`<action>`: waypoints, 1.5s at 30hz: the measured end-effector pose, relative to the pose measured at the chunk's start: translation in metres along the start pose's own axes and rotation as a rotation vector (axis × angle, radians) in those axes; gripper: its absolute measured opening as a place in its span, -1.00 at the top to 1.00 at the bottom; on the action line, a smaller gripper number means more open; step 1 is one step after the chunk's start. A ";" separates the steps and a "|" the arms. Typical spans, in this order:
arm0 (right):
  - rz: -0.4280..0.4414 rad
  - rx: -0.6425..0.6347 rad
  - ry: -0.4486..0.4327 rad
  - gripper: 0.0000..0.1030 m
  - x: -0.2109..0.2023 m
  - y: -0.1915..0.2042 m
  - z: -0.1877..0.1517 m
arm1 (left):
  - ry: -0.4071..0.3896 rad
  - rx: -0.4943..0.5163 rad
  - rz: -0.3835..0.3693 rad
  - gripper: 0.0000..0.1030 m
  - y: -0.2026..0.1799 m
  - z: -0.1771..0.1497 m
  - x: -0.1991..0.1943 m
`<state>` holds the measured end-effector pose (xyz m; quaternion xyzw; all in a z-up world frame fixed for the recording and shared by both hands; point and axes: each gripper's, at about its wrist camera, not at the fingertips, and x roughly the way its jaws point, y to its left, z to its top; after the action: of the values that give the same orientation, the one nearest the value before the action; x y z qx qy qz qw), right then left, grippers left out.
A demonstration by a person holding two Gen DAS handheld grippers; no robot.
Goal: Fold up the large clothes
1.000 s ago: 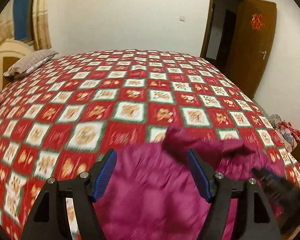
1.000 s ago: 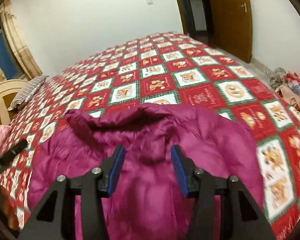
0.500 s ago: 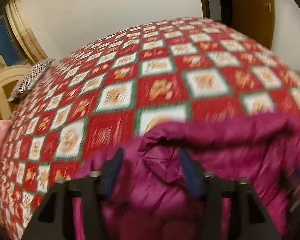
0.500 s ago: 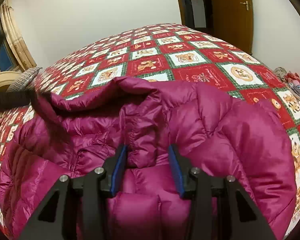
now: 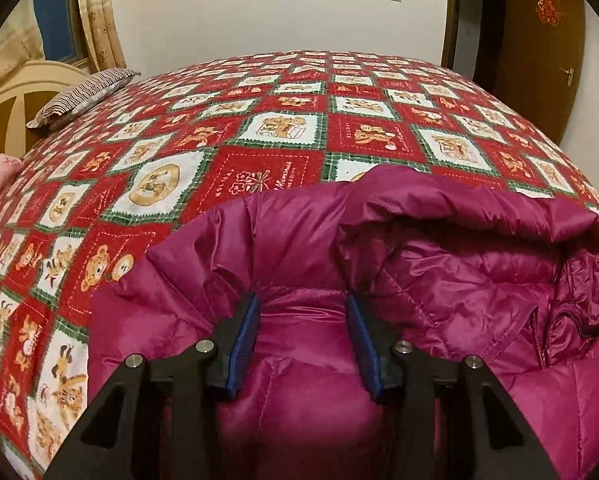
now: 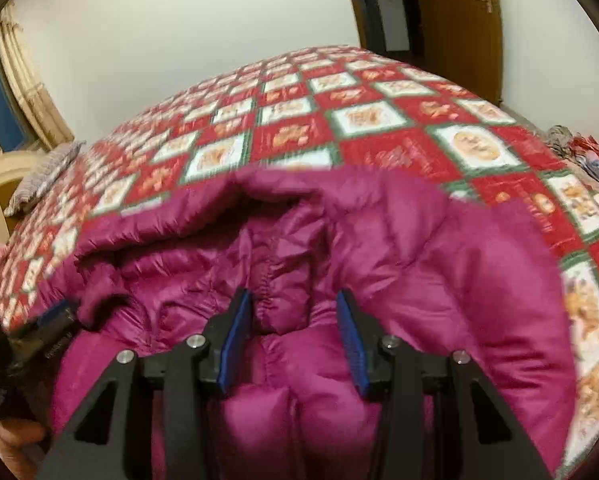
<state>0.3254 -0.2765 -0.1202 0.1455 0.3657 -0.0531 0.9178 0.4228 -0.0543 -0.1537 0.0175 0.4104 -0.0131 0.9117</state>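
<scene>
A magenta quilted down jacket [image 5: 439,280] lies on the near part of the bed, its hood or collar end rolled open toward the far side. In the left wrist view my left gripper [image 5: 302,300] is shut on a puffed fold of the jacket, blue pads pressing into the fabric. The right wrist view, slightly blurred, shows my right gripper [image 6: 292,296] shut on a gathered seam of the same jacket [image 6: 439,260]. Both grippers point down at the bed.
A red, white and green checked quilt [image 5: 259,128] covers the wide bed. A striped pillow [image 5: 83,96] and cream headboard [image 5: 11,100] sit at the far left, a brown door [image 5: 539,60] at the right. Clothes [image 6: 579,152] lie beyond the right edge. A hand [image 6: 15,440] shows bottom left.
My left gripper has sunk toward the bed and its jaws have narrowed onto a jacket fold. The jacket has settled lower on the quilt. My right gripper keeps its grip.
</scene>
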 end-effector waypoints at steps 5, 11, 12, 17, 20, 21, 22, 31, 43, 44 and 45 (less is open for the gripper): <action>-0.022 -0.001 -0.083 0.04 -0.009 0.019 0.054 | -0.003 -0.001 -0.001 0.08 -0.001 0.002 0.002; -0.107 -0.009 0.220 0.04 0.091 0.009 0.032 | 0.003 -0.001 -0.038 0.08 0.002 0.003 -0.002; -0.095 -0.034 0.161 0.03 0.085 0.006 0.026 | 0.010 0.010 -0.062 0.08 0.003 0.005 -0.008; -0.085 -0.063 0.129 0.03 0.081 0.003 0.021 | -0.134 -0.033 -0.077 0.08 0.018 0.032 -0.062; -0.113 -0.093 0.121 0.01 0.079 0.010 0.018 | -0.172 -0.051 -0.082 0.08 0.009 0.073 -0.072; -0.116 -0.097 0.118 0.01 0.079 0.010 0.017 | -0.159 -0.044 -0.077 0.06 0.003 0.084 -0.067; -0.114 -0.096 0.117 0.00 0.079 0.010 0.017 | -0.132 -0.019 -0.078 0.06 -0.008 0.095 -0.057; -0.106 -0.100 0.106 -0.02 0.078 0.009 0.018 | 0.002 0.022 0.034 0.00 -0.018 0.041 0.027; -0.152 -0.046 0.085 -0.08 0.072 0.000 0.017 | -0.007 0.000 0.015 -0.03 -0.014 0.040 0.031; -0.161 -0.059 0.090 -0.10 0.075 0.002 0.018 | -0.006 0.005 0.019 -0.03 -0.015 0.040 0.032; -0.165 -0.064 0.095 -0.13 0.076 0.002 0.018 | -0.004 0.013 0.028 -0.05 -0.017 0.041 0.032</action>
<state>0.3932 -0.2790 -0.1598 0.0879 0.4209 -0.1100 0.8961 0.4742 -0.0733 -0.1513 0.0290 0.4083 -0.0027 0.9124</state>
